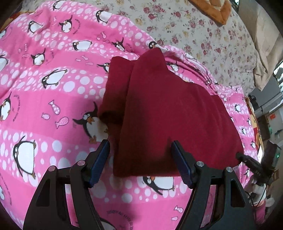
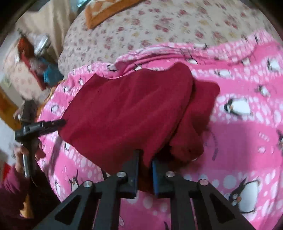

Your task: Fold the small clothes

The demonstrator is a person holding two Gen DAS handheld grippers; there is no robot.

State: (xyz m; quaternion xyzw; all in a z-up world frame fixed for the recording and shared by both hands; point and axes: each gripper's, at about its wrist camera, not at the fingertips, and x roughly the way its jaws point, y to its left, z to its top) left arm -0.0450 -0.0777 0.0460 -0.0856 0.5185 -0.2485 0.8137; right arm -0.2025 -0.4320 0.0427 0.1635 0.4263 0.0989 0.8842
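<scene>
Your left claw (image 1: 140,146): black frame, blue pads, silver screws | right claw (image 2: 145,157): same build | your sleeve (image 2: 12,184), lower left: maroon, bare fingers.

— What carried everything?

— A bed (image 1: 203,33), its floral sheet (image 2: 159,23) cream with small red roses.

— And directly on it?

— A pink penguin blanket (image 1: 53,74) with white dots covered the near part, bunched along its far edge. An orange-bordered cushion (image 1: 212,8) lay on the floral sheet beyond.

— Anything on the blanket?

— A dark red garment (image 1: 168,109), folded over itself, with a narrower part sticking out at one side.
</scene>
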